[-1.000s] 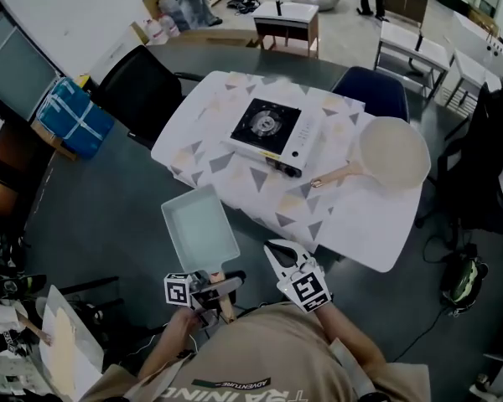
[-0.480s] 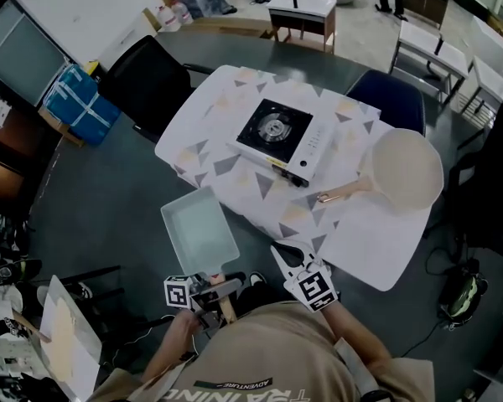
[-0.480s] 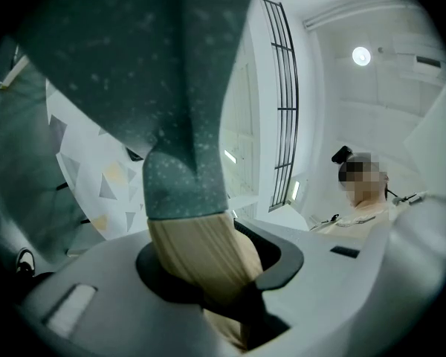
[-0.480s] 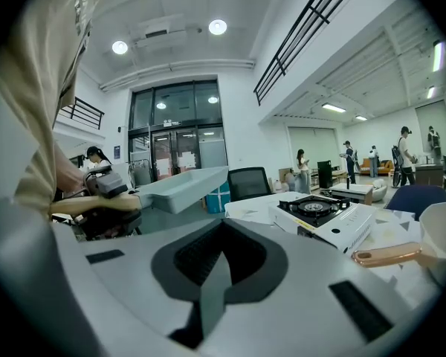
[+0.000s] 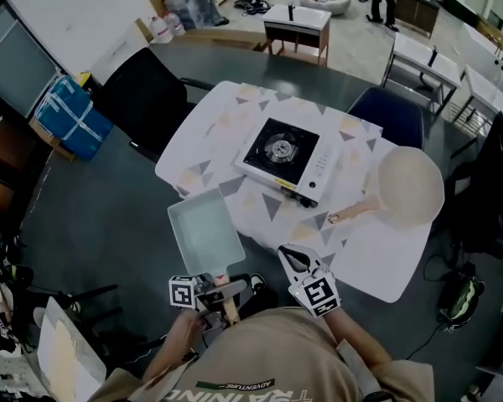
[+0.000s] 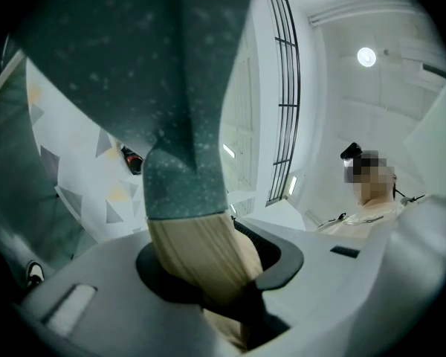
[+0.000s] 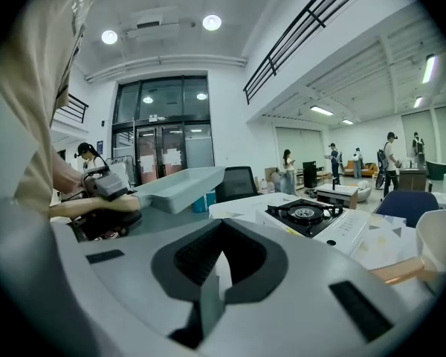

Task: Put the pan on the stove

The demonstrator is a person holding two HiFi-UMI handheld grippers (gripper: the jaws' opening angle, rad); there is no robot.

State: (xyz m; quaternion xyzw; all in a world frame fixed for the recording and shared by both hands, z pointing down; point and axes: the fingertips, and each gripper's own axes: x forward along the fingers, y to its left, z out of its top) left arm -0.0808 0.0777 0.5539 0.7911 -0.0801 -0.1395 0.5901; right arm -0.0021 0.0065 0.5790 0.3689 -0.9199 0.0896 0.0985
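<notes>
Head view: my left tongs (image 5: 221, 293) clamp the pan (image 5: 205, 234) by its wooden handle (image 6: 201, 251), well short of the stove (image 5: 285, 159); my right tongs (image 5: 295, 258) are closed and empty. End-held, the pan could sag.

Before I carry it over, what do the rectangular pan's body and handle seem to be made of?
Rectangular pan: probably metal under a matte grey-green coating with pale speckles, a stone-look finish; the base metal itself cannot be seen. Handle: looks like light, unvarnished wood with lengthwise grain, clamped in the left gripper.
</notes>
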